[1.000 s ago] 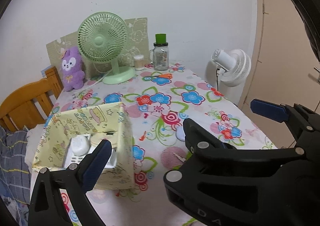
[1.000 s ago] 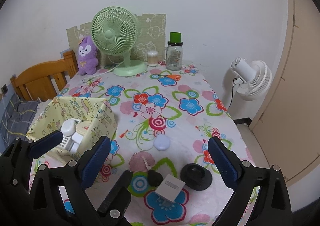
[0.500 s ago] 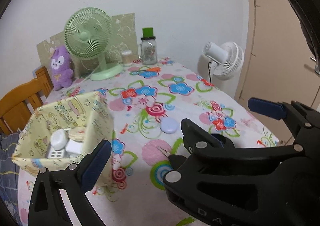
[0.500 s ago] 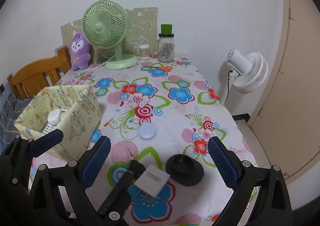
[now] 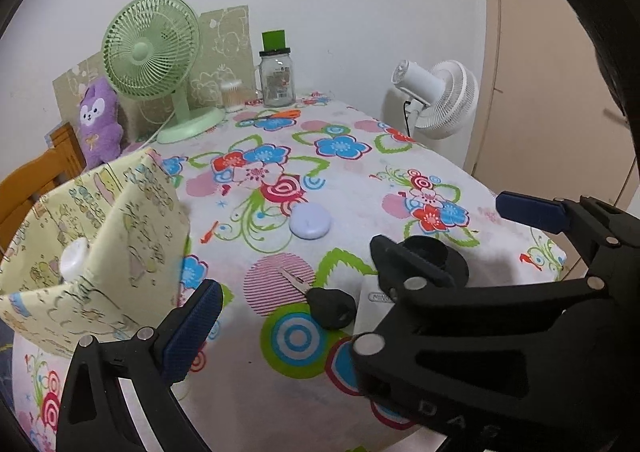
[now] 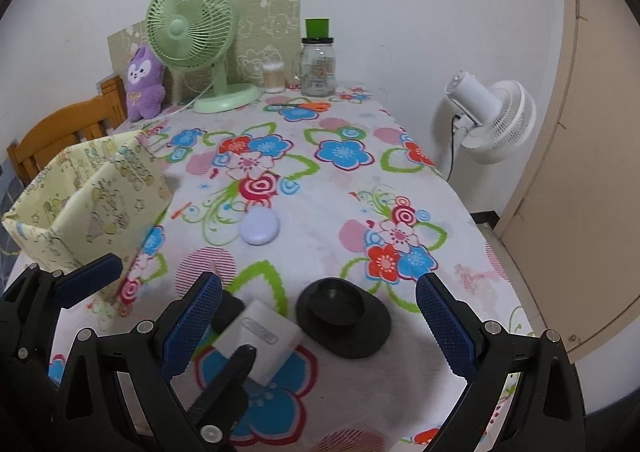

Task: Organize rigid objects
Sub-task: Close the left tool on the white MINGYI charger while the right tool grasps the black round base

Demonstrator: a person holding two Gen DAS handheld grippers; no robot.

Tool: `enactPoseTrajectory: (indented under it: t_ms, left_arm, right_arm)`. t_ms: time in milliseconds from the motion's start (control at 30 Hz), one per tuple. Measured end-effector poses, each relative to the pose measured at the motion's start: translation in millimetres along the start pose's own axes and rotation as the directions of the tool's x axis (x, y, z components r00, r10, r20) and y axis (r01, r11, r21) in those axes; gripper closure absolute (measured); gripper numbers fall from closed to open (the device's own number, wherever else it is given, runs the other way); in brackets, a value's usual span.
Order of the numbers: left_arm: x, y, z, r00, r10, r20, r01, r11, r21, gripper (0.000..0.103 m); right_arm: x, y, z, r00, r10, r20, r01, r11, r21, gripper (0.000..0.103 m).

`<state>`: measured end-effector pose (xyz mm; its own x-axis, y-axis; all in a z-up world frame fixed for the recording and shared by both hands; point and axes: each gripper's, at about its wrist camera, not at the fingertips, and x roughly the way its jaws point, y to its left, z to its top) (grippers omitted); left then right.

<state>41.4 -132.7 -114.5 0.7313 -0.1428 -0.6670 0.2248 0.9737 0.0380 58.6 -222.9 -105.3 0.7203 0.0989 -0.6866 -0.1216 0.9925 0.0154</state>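
So the loose stuff left to sort is bunched at the near end of the bench (image 6: 400,123): a white box (image 6: 260,336), a black round base (image 6: 344,316) just right of it, a black-headed key (image 5: 324,302) to the left and partly hidden in the right wrist view, and a pale lilac puck (image 6: 260,227) a bit further back. The yellow printed bin (image 6: 92,203) sits at the left edge with a white item (image 5: 74,262) poking up inside, so some sorting is already done. What's changed over the last second is that both cameras have dropped and pushed in: the box, base and key all sit larger and lower in frame than before, and the bin has slid out toward the left. It looks like the person is done at the bin and is lining up the next pick. The right claw (image 6: 320,324) is spread wide and empty, with the white box and the black base both sitting between its blue pads, box nearer the left pad (image 6: 192,326), base more central; it doesn't seem to be touching either. The left claw (image 5: 360,280) is also released, holding nothing, with the key in its gap and the right claw's body blocking much of the view. Best guess is the base or box goes next.
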Motion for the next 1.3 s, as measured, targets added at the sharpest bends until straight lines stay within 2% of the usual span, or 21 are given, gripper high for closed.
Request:
enactPoseTrajectory:
  t_ms: [200,367,467,633,767,1000,1167,1300]
  left_arm:
    - [13,-13,-5,1.0,-0.007,-0.019,0.008,0.999,0.05,0.0]
    - [21,-17,-9,1.0,-0.001,-0.02,0.002,0.999,0.044,0.001]
    - [26,-20,-12,1.0,0.01,-0.022,-0.009,0.999,0.051,0.005]
    - [31,-22,-13,1.0,0.001,-0.029,0.0,0.999,0.032,0.022]
    - [34,-21,-12,0.998,-0.044,-0.046,0.044,0.999,0.002,0.034]
    - [38,-22,-12,0.996,-0.068,-0.053,0.068,0.998,0.005,0.062]
    - [39,-17,-9,0.997,-0.05,-0.065,0.049,0.999,-0.007,0.063]
    - [41,-12,-9,0.997,-0.048,-0.068,0.047,0.999,-0.012,0.063]
  right_arm:
    - [11,-11,-10,0.999,-0.014,-0.029,0.014,1.0,0.009,0.005]
    - [20,-19,-15,0.999,-0.018,-0.045,0.019,0.999,0.026,0.005]
    - [27,-22,-18,0.998,-0.025,-0.062,0.027,0.999,0.03,0.006]
    - [30,-24,-21,0.998,-0.028,-0.061,0.03,0.999,0.034,0.006]
    - [31,-22,-19,0.998,-0.032,-0.058,0.034,0.999,0.032,0.006]
    - [33,-25,-18,0.997,-0.034,-0.065,0.038,0.998,0.055,0.006]
    - [41,-29,-18,0.995,-0.037,-0.092,0.045,0.995,0.093,0.008]
    - [50,-28,-17,0.994,-0.005,-0.11,0.019,0.992,0.123,0.018]
